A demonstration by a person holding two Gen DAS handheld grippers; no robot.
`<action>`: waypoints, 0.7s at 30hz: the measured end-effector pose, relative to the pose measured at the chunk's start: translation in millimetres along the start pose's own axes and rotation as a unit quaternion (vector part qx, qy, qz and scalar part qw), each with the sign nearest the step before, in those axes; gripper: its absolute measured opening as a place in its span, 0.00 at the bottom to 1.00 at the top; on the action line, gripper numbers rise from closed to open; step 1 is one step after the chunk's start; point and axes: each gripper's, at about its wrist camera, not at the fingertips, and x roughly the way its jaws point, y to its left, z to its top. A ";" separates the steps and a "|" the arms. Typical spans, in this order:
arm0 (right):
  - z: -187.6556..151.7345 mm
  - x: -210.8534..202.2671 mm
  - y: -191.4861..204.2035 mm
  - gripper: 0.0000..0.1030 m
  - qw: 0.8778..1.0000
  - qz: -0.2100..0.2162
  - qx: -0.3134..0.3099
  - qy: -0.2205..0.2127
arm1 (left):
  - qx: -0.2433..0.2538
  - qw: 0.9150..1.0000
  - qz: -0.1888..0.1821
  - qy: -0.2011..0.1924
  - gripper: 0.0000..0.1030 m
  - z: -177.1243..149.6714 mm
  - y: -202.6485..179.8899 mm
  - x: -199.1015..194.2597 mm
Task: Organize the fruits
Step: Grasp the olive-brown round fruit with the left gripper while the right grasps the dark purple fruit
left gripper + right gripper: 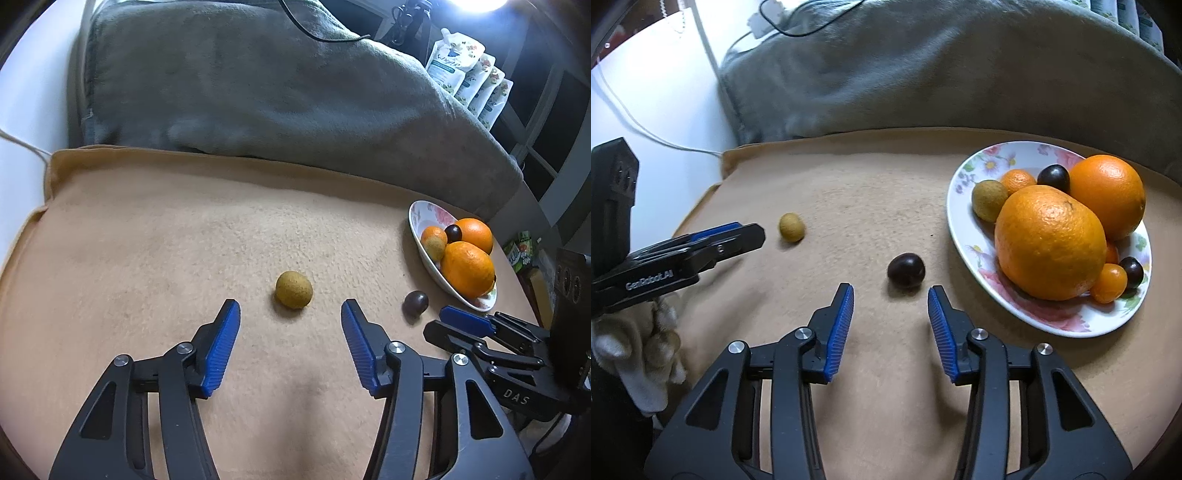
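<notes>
Between my left gripper's (290,314) spread blue pads and just ahead of their tips sits the longan (293,289), small, round and tan, on the beige blanket (147,258). Both jaws stand wide and hold nothing. I judge it light, with a thin, brittle, rough shell that should grip well but could crack under a hard squeeze, so I would close gently across its widest part, pads on opposite sides.

My right gripper (891,299) is likewise spread and empty, with the grape (906,270) just beyond its tips and roughly centred in the gap. That one looks smooth, glossy and soft: I expect it to be slippery and easy to bruise or burst, and likely to roll on the fleece if nudged by one pad first. A light, even pinch at its middle seems right.

Farther right stands the floral plate (964,177), already loaded with two big oranges, small citrus, another longan and dark grapes. Behind everything lies a grey cushion (886,74).
</notes>
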 end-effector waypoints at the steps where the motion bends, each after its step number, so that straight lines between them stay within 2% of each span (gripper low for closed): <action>1: 0.5 1.2 -0.5 0.43 1.000 0.000 0.003 0.000 | 0.001 1.000 -0.001 0.001 0.53 0.2 0.5 1.3; 21: 7.3 20.9 0.3 0.36 1.000 -0.024 0.008 0.005 | 0.025 0.999 -0.006 0.032 0.43 11.0 -0.9 33.5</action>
